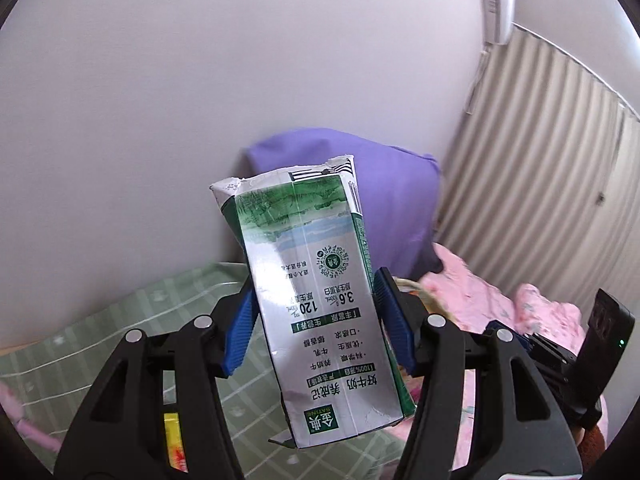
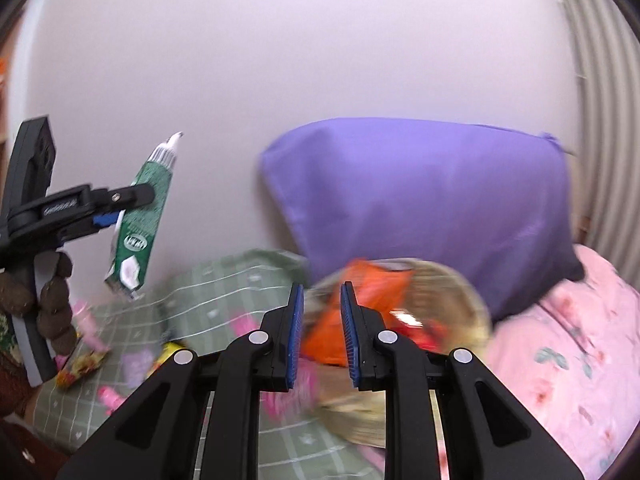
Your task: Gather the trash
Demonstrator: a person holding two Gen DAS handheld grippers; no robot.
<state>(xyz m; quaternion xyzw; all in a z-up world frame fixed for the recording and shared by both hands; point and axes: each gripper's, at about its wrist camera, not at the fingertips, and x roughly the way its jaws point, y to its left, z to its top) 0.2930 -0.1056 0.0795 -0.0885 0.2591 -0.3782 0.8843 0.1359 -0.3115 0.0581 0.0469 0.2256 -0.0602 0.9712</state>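
Observation:
My left gripper (image 1: pixel 316 280) is shut on a green and white milk carton (image 1: pixel 304 240), blue pads pressing both of its sides, held up in the air and tilted. From the right wrist view the same carton (image 2: pixel 148 208) hangs at the left in the left gripper (image 2: pixel 120 208), held by a gloved hand (image 2: pixel 56 304). My right gripper (image 2: pixel 322 292) stands slightly open with nothing between its pads. Beyond it lies a blurred woven basket (image 2: pixel 452 292) holding an orange wrapper (image 2: pixel 372 288).
A purple pillow (image 2: pixel 440 200) leans on the white wall. A pink quilt (image 2: pixel 580 340) lies at the right, a green checked sheet (image 2: pixel 240 280) at the left. A yellow-orange wrapper (image 2: pixel 80 364) and small pink scraps (image 2: pixel 108 396) lie on the sheet. Curtains (image 1: pixel 540 140) hang at the right.

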